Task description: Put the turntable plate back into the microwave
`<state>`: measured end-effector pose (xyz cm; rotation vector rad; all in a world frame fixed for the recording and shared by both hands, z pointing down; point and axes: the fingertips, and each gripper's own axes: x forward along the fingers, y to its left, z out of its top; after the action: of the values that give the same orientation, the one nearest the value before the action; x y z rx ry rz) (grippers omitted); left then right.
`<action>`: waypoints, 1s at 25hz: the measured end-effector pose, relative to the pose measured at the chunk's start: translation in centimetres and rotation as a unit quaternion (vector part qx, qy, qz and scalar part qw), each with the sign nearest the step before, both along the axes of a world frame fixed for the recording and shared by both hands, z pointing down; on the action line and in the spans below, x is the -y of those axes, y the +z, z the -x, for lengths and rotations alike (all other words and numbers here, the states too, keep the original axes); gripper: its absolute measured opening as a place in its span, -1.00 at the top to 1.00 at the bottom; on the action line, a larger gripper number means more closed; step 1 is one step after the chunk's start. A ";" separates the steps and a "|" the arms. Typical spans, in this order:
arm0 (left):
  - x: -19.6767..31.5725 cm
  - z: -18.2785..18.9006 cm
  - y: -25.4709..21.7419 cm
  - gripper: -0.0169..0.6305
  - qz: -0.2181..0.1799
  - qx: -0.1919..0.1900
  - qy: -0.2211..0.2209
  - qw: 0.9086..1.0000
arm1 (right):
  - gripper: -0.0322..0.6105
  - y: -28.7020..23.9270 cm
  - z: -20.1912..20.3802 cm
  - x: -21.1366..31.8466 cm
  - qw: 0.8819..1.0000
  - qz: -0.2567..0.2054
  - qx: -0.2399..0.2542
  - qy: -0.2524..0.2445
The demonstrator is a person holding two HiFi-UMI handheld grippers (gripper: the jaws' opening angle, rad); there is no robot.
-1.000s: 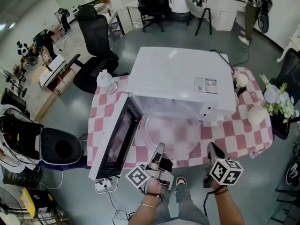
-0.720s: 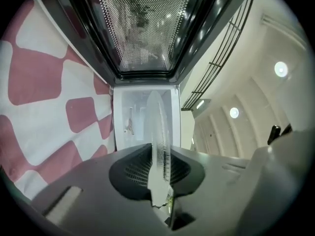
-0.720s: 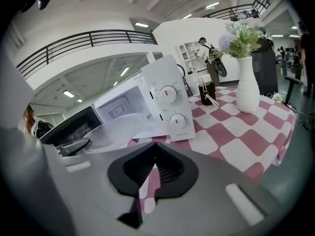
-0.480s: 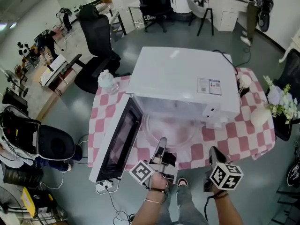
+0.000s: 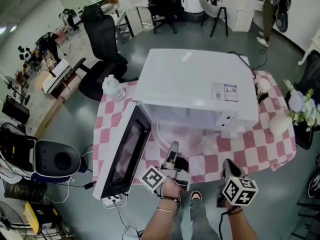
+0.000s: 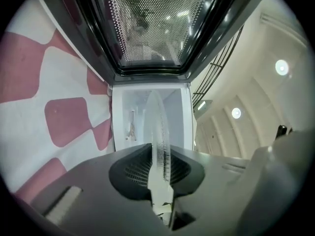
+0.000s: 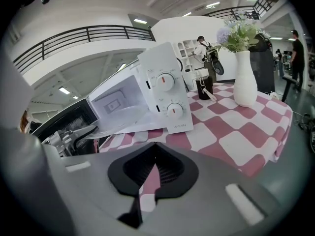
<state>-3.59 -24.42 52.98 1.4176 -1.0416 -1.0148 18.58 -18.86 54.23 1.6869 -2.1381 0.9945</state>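
While left gripper (image 5: 172, 153) pinches rim of clear round glass turntable plate (image 5: 182, 134), partway inside white microwave (image 5: 195, 81), right gripper (image 5: 226, 165) sits closed, empty. Risk: one-edge hold lets plate sag, strike microwave floor.

The open front of the white box-shaped microwave (image 5: 195, 84) is the only way in. The clear round glass turntable plate (image 5: 182, 134) fills most of that mouth, its near rim pinched in the left tongs (image 5: 173, 151). The dark-windowed microwave door (image 5: 122, 151) stands swung out on the left and walls that side off. On the right the white control panel (image 5: 227, 125) bounds the opening. The closed right tongs (image 5: 227, 168) hang before it over the bare pink-and-white checked table (image 5: 252, 146). That strip lies free as far as the white vase (image 5: 279, 124) near the right edge.
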 end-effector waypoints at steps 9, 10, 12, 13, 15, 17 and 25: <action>3.5 -0.4 -0.4 0.84 -0.023 -0.002 0.004 1.000 | 0.87 1.3 0.4 -0.2 1.000 0.004 -0.006 -0.010; 3.8 -0.4 -0.4 0.84 -0.024 -0.004 0.004 1.000 | 0.87 1.3 0.4 -0.2 1.000 0.003 -0.009 -0.011; 4.4 -0.4 -0.4 0.84 -0.026 -0.002 0.005 1.000 | 0.87 1.4 0.5 0.1 1.000 -0.001 -0.014 -0.013; 4.6 -0.4 -0.4 0.84 -0.026 -0.002 0.004 1.000 | 0.87 1.5 0.6 0.2 1.000 -0.003 -0.017 -0.015; 5.1 -0.3 -0.1 0.84 -0.023 -0.003 0.002 1.000 | 0.87 1.5 0.7 0.5 1.000 -0.004 -0.020 -0.017; 5.5 -0.2 0.1 0.84 -0.021 -0.006 -0.001 1.000 | 0.87 1.6 0.9 0.7 1.000 -0.003 -0.018 -0.019; 6.7 0.0 0.6 0.84 -0.007 -0.005 -0.001 1.000 | 0.87 1.8 1.2 1.6 0.999 -0.002 -0.025 -0.023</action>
<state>-3.56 -31.14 53.54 1.4219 -1.0297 -1.0318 17.40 -20.42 56.05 1.6380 -2.1378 0.9267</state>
